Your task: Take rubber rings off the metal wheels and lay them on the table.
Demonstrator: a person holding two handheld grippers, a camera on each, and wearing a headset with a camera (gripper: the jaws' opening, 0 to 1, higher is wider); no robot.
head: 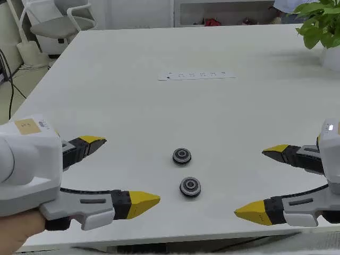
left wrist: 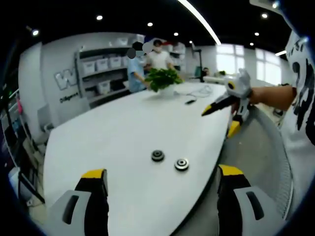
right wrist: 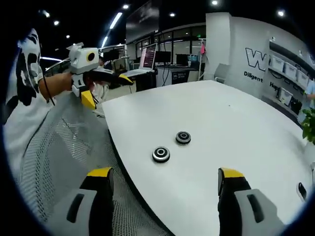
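head view: power strip (head: 196, 75) beyond wheels (head: 181, 156) | left gripper view: people (left wrist: 158, 60), plant (left wrist: 162, 78)

Two wheels on the bench (head: 133, 95), a gripper on either side.
The near wheel (head: 190, 186) lies close to the bench's front edge. The far wheel (head: 181, 156) sits just behind it and slightly left, not touching it. The left gripper (head: 130, 169) is left of both wheels and the right gripper (head: 250, 181) is right of them, each clear of the wheels. A power strip (head: 196, 75) lies well behind the wheels, mid-bench. A plant (head: 319, 24) stands at the far right, and a chair (head: 58, 21) stands beyond the far left corner.
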